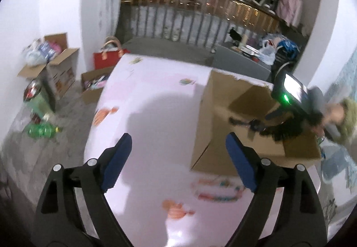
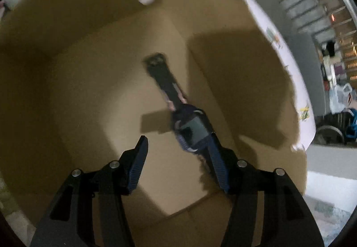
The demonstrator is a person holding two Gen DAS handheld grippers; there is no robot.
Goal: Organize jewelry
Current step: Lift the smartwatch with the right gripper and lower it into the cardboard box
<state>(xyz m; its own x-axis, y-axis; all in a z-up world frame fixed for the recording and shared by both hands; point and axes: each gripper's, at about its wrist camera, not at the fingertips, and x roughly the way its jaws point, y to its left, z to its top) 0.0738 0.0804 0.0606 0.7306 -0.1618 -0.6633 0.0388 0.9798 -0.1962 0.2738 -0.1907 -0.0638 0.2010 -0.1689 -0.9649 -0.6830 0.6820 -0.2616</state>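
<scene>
Up front in the left wrist view, the left gripper (image 1: 177, 148) hangs over a glossy pale pink table (image 1: 156, 113) printed with small coloured motifs, its black arms and ribbed blue pads spread wide with nothing between them. Near its right pad, on the tabletop, lies a blurred beaded bracelet (image 1: 217, 189), an oval loop of pink, white and teal beads. Beyond it stands an open brown cardboard box (image 1: 223, 113) of matte corrugated board with a ragged torn rim; the right gripper (image 1: 250, 123) reaches down into it.

Next, the right wrist view looks into that cardboard box (image 2: 78, 90). A wristwatch (image 2: 189, 128) lies flat on the floor, rectangular grey face in a dark case, its long dark strap running up and left away from the camera. The right gripper (image 2: 178, 146) stands wide apart, its right pad beside or touching the watch case, gripping nothing.
</scene>
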